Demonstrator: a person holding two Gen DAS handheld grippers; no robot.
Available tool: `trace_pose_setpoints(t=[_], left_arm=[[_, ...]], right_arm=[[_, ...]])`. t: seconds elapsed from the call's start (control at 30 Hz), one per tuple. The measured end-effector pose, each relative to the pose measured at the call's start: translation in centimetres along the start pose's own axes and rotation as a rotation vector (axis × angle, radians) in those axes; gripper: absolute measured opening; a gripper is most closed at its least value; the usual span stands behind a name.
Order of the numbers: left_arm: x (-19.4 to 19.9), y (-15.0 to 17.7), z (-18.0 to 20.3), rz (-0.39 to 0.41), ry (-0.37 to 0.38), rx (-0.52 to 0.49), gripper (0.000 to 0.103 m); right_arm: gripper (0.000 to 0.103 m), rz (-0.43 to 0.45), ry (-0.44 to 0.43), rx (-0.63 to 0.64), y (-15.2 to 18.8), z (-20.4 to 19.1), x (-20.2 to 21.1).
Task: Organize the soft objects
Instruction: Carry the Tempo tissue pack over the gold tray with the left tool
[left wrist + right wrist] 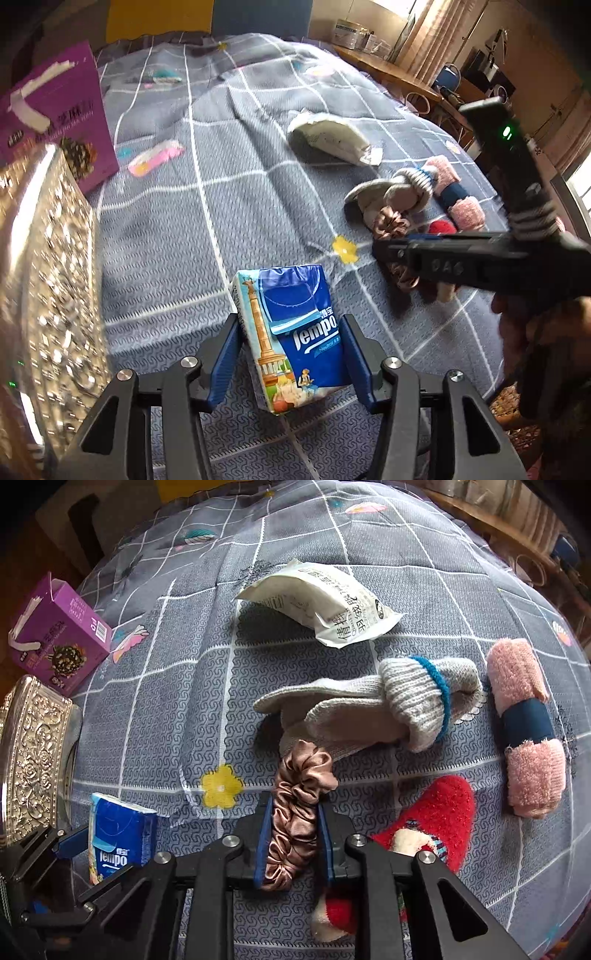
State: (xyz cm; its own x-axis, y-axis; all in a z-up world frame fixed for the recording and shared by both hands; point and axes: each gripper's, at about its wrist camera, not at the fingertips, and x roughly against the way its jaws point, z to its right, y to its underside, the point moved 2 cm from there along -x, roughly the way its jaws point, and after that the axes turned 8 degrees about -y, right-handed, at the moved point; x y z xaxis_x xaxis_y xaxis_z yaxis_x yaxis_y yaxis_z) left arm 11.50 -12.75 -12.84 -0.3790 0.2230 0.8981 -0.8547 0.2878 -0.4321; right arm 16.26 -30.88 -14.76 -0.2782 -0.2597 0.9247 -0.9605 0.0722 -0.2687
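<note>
The left gripper sits at the bottom centre of the left wrist view with a blue tissue pack standing between its blue pads. The right pad touches the pack's edge; the left pad looks just beside it, so a firm grip cannot be told from here. In the right wrist view the same pack appears at the lower left, upright on the bed.

The right gripper is closed on a brown satin scrunchie, at the bottom centre of its own view. The pads press both sides of the scrunchie, whose upper end spreads out above the fingertips.

Just right of the scrunchie lies a red fuzzy sock, partly under the gripper. Above it, in the middle of the frame, a pair of grey knitted socks with a blue band lies folded together, touching the scrunchie's top. At the right edge lies a pink rolled towel with a dark blue wrap. A white plastic packet rests near the upper centre.

At the left edge stand a purple box, open at the top, and below it a silver embossed box. The grey checked bed cover has a yellow flower print between the tissue pack and the scrunchie.
</note>
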Motion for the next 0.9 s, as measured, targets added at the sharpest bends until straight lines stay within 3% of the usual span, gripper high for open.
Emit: trace_pose_setpoints(t=[0.13, 0.27, 0.4, 0.5, 0.63, 0.73, 0.9], left_arm=[[3.0, -2.6, 0.0, 0.062, 0.011, -0.008, 0.054], [6.6, -7.3, -1.9, 0.135, 0.019, 0.031, 0.054], [9.9, -11.0, -8.2, 0.219, -0.039, 0.157, 0.054], [12.5, -11.2, -14.2, 0.273, -0.107, 0.244, 0.054], [15.9, -8.0, -22.8, 0.323, -0.201, 0.36, 0.054], [17.7, -3.4, -29.1, 0.331, -0.274, 0.463, 0.054], [18.3, 5.4, -36.1, 0.283, -0.363, 0.616, 0.054]], right_arm=[[0.022, 0.002, 0.015, 0.018, 0.2, -0.5, -0.1], [0.022, 0.002, 0.03, 0.048, 0.5, -1.2, -1.0], [0.022, 0.005, 0.053, 0.082, 0.5, -1.7, -1.3], [0.022, 0.005, 0.065, 0.098, 0.5, -1.9, -1.4], [0.023, 0.006, 0.082, 0.117, 0.6, -2.3, -1.6], [0.023, 0.01, 0.087, 0.124, 0.6, -2.5, -1.8], [0.023, 0.017, 0.122, 0.167, 1.0, -3.7, -2.2]])
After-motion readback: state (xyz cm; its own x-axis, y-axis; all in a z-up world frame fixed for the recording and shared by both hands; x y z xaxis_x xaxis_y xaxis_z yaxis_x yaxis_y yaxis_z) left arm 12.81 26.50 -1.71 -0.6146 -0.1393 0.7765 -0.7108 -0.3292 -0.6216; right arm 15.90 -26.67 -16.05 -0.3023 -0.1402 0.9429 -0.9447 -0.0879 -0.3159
